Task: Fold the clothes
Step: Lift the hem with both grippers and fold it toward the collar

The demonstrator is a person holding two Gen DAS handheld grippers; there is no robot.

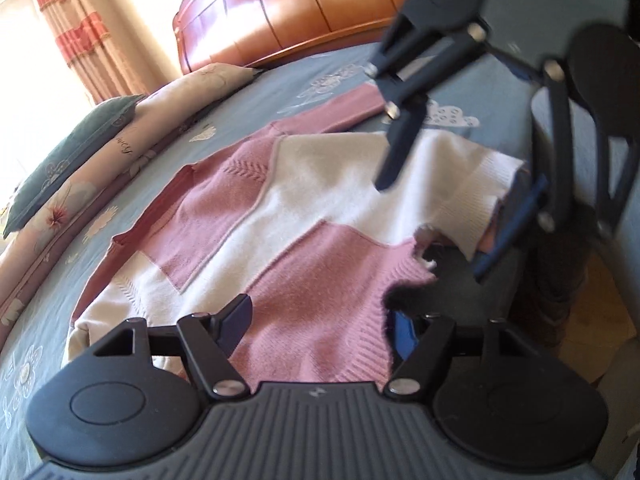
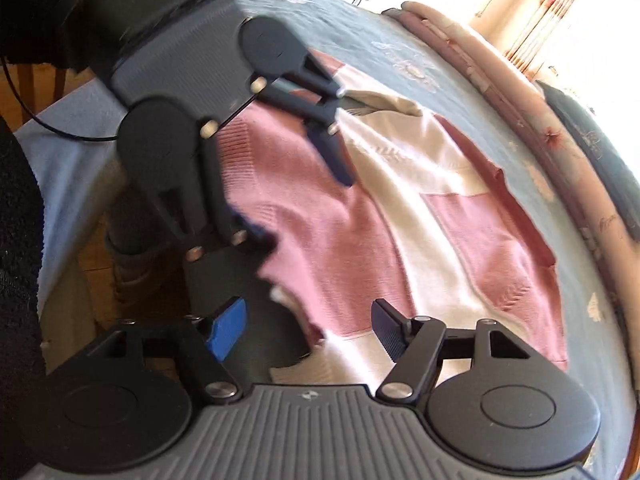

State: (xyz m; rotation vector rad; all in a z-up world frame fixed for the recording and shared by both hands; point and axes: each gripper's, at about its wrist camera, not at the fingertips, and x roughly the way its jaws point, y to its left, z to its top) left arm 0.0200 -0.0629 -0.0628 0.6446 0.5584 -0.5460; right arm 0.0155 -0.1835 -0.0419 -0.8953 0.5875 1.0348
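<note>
A pink and white patchwork sweater (image 1: 320, 208) (image 2: 420, 220) lies spread flat on a blue embroidered bedspread (image 1: 280, 84) (image 2: 360, 28), its ribbed hem at the bed's near edge. My left gripper (image 1: 320, 320) (image 2: 296, 200) is open, with the pink part of the hem lying between its fingers. My right gripper (image 2: 308, 328) (image 1: 452, 208) is open too, astride the white part of the hem beside it. One pink sleeve (image 1: 360, 104) stretches away toward the headboard. Neither gripper pinches the cloth.
A wooden headboard (image 1: 300, 8) stands at the far end. Pillows (image 1: 80, 152) (image 2: 540, 120) line the window side, below a striped curtain (image 1: 72, 28). The mattress edge drops to a wooden floor (image 1: 592, 320) (image 2: 100, 272) near the grippers. A black cable (image 2: 40, 120) hangs there.
</note>
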